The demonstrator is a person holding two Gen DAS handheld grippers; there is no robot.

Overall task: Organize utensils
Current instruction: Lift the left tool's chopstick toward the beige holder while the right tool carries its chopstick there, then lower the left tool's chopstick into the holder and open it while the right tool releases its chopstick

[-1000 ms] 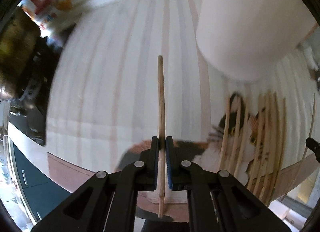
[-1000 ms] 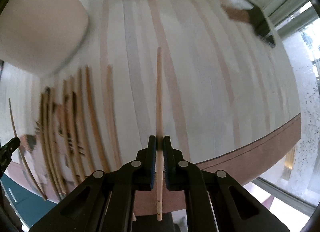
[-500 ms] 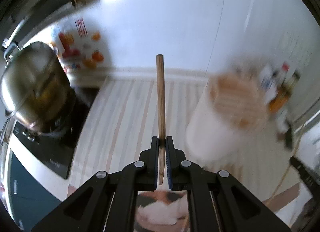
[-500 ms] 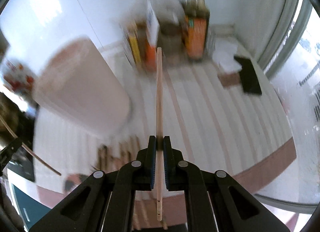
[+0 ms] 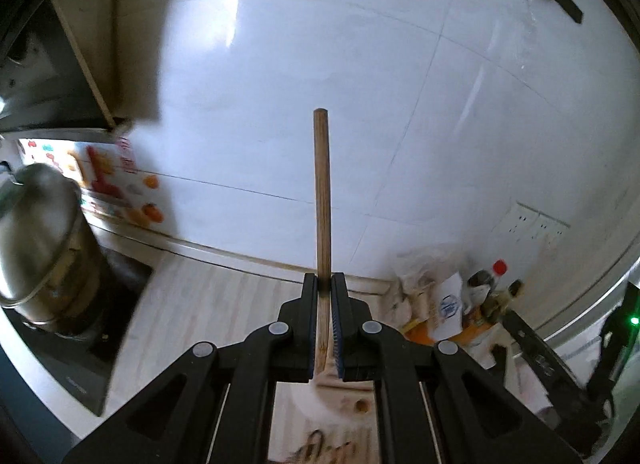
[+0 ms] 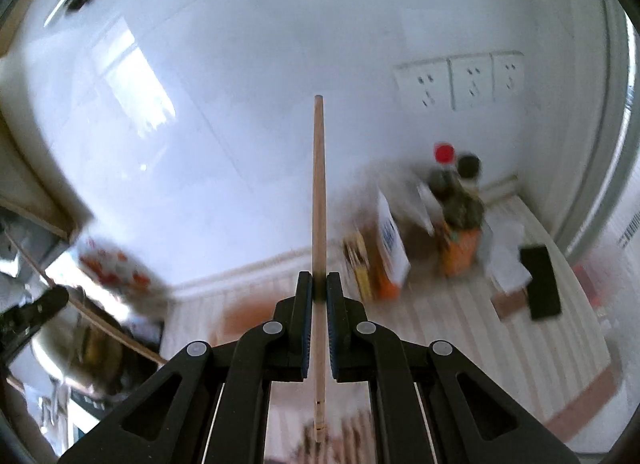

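Chopstick (image 6: 319, 200) base behind blurred fingers (image 6: 304, 304)

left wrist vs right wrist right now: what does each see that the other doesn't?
Left wrist only: the steel pot on the dark cooktop, and a darker brown chopstick shut in the left tool.

Right wrist only: a black rectangular object on the striped mat, and a paler chopstick shut in the right tool.

Both: the white tiled wall, wall sockets, and a red-capped bottle among the condiments.

print on packets and stove, none legible
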